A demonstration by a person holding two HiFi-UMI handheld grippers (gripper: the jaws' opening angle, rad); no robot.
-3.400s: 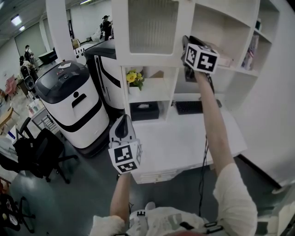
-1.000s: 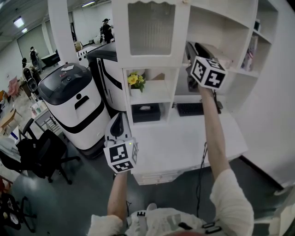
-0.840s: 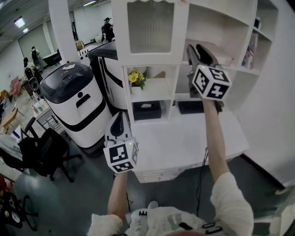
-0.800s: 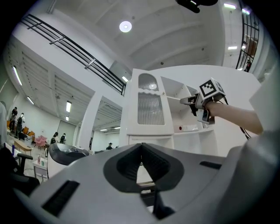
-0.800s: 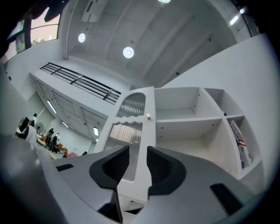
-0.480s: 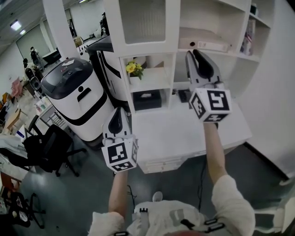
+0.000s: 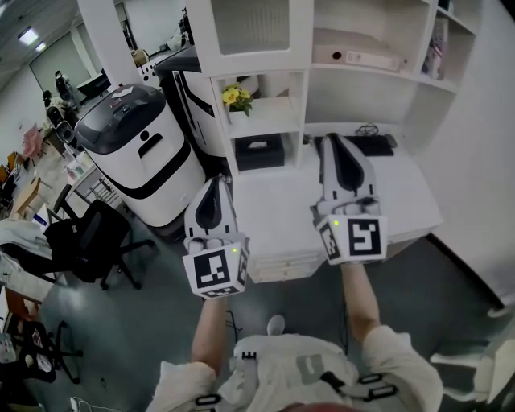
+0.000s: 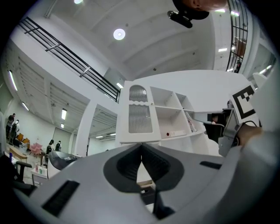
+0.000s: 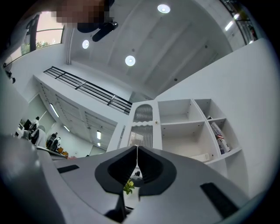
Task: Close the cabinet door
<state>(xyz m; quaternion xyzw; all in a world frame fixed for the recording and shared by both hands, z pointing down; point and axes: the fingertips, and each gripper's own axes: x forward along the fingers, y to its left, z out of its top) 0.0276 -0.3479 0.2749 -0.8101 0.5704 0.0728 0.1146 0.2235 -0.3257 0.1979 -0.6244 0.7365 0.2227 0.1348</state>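
Cabinet door (image 7: 251, 24), the ribbed-glass one, sits flush in the top left of the white shelf unit (image 7: 354, 100) and looks shut to me. Below is the white desk (image 7: 278, 213), with a big white-and-black machine (image 7: 141, 153) standing just left of it. Left gripper (image 7: 215, 180) and right gripper (image 7: 333, 142) both hang low over the desk, well apart from the door. Left's jaws are pinched together on nothing, and right's have just snapped closed, empty too. Yellow flowers (image 7: 234, 96) sit on the shelf under the door.
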